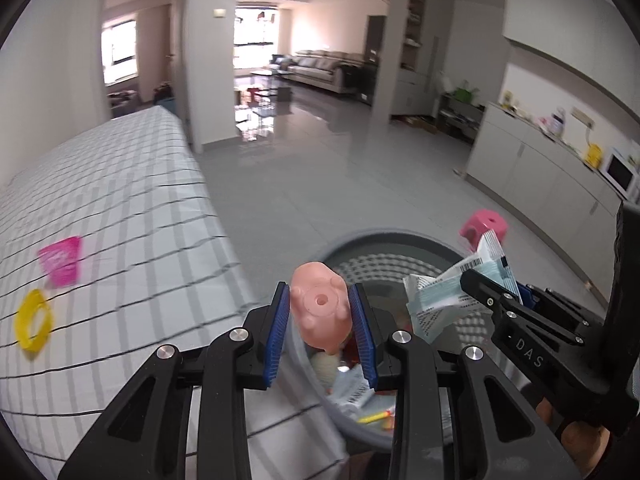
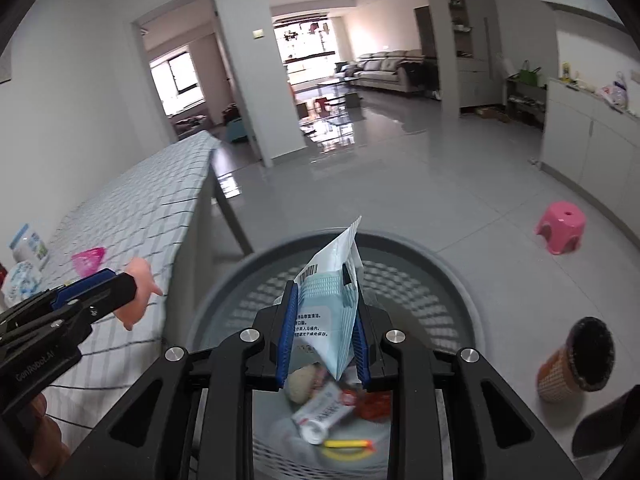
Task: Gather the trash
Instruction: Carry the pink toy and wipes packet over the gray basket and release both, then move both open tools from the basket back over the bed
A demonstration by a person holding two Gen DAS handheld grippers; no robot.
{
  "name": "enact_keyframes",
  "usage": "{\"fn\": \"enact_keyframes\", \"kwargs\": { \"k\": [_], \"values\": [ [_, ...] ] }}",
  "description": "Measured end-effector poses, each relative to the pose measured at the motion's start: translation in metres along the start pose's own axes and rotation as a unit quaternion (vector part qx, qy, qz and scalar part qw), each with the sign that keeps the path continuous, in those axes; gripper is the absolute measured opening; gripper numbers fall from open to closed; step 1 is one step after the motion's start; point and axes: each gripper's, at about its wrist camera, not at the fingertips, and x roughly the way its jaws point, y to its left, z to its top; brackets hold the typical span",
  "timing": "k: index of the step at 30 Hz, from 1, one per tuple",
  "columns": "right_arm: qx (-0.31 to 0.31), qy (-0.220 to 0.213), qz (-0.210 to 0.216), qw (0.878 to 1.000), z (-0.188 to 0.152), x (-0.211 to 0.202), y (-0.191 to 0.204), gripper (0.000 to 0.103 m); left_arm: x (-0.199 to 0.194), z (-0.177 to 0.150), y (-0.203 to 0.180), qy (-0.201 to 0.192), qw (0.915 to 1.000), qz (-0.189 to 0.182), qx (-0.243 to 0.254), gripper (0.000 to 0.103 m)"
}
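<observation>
My left gripper (image 1: 322, 320) is shut on a pink rubber pig toy (image 1: 320, 310), held over the near rim of the grey mesh trash bin (image 1: 400, 242). My right gripper (image 2: 326, 328) is shut on a light blue and white packet (image 2: 330, 300) above the middle of the trash bin (image 2: 452, 280). The bin holds a tube (image 2: 320, 414), a yellow stick (image 2: 346, 444) and other scraps. In the right wrist view the left gripper (image 2: 120, 284) shows at the left with the pig (image 2: 138, 292) in it. The right gripper and its packet (image 1: 448, 292) appear at the right of the left wrist view.
A table with a checked cloth (image 1: 120, 208) stands left of the bin, carrying a pink cup (image 1: 62, 260), a yellow ring (image 1: 34, 318) and a plastic bag (image 2: 24, 276). On the tiled floor sit a pink stool (image 2: 560, 226) and a tipped-over brown cup (image 2: 576, 364).
</observation>
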Motion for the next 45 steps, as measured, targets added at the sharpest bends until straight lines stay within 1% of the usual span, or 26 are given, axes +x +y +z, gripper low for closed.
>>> {"fn": "enact_keyframes", "kwargs": {
  "k": [4,7,11,14,16,17,18,20,26,31,32,34,36,37,40,42,43,45],
  "values": [
    [0.022,0.015,-0.005,1.0,-0.007,0.001,-0.022,0.025,0.017,-0.003,-0.021,0.012,0.9996,-0.016,0.018,0.031],
    [0.018,0.019,-0.013,1.0,-0.01,0.002,-0.026,0.025,0.028,-0.006,-0.029,0.024,0.9992,-0.021,0.025,0.031],
    [0.022,0.026,-0.014,0.999,-0.009,0.007,-0.031,0.026,0.035,-0.006,-0.027,0.029,0.9991,-0.018,0.025,0.031],
    [0.017,0.019,-0.017,1.0,-0.007,0.006,-0.028,0.031,0.034,-0.006,-0.021,0.028,0.9994,-0.014,0.012,0.031],
    [0.015,0.01,-0.024,1.0,-0.006,0.002,-0.03,0.039,0.035,-0.006,-0.018,0.028,0.9995,-0.013,0.008,0.035],
    [0.017,0.006,-0.025,1.0,-0.006,0.001,-0.031,0.047,0.035,-0.005,-0.016,0.027,0.9996,-0.011,0.005,0.041],
    [0.02,0.003,-0.026,0.999,-0.005,-0.002,-0.031,0.049,0.034,-0.005,-0.016,0.027,0.9996,-0.01,0.004,0.049],
    [0.028,0.003,-0.026,0.999,-0.005,-0.002,-0.034,0.049,0.033,-0.006,-0.015,0.024,0.9997,-0.01,0.001,0.055],
    [0.027,0.006,-0.028,0.999,-0.005,0.0,-0.033,0.049,0.03,-0.007,-0.017,0.022,0.9997,-0.009,0.006,0.055],
    [0.02,0.005,-0.032,0.999,-0.005,0.001,-0.028,0.051,0.027,-0.008,-0.013,0.019,0.9998,0.002,0.002,0.058],
    [0.019,0.004,-0.034,0.999,-0.005,0.0,-0.028,0.053,0.027,-0.008,-0.012,0.017,0.9998,0.006,0.001,0.058],
    [0.017,0.002,-0.037,0.999,-0.005,0.0,-0.027,0.054,0.025,-0.008,-0.011,0.014,0.9998,0.015,0.0,0.059],
    [0.015,-0.002,-0.041,0.999,-0.005,-0.002,-0.025,0.06,0.024,-0.008,-0.009,0.011,0.9997,0.023,0.0,0.061],
    [0.014,-0.004,-0.042,0.999,-0.005,-0.002,-0.026,0.061,0.023,-0.008,-0.008,0.01,0.9996,0.027,0.0,0.062],
    [0.013,-0.009,-0.041,0.999,-0.004,-0.004,-0.021,0.063,0.019,-0.01,-0.004,0.004,0.9992,0.04,0.0,0.066],
    [0.012,-0.012,-0.042,0.999,-0.003,-0.004,-0.019,0.067,0.016,-0.011,0.0,0.0,0.9988,0.05,-0.001,0.07],
    [0.011,-0.014,-0.041,0.999,-0.002,-0.004,-0.017,0.067,0.014,-0.011,0.002,-0.002,0.9986,0.054,-0.002,0.071],
    [0.009,-0.017,-0.035,0.999,0.0,-0.004,-0.009,0.072,0.009,-0.012,0.008,-0.006,0.998,0.062,-0.007,0.074]
  ]
}}
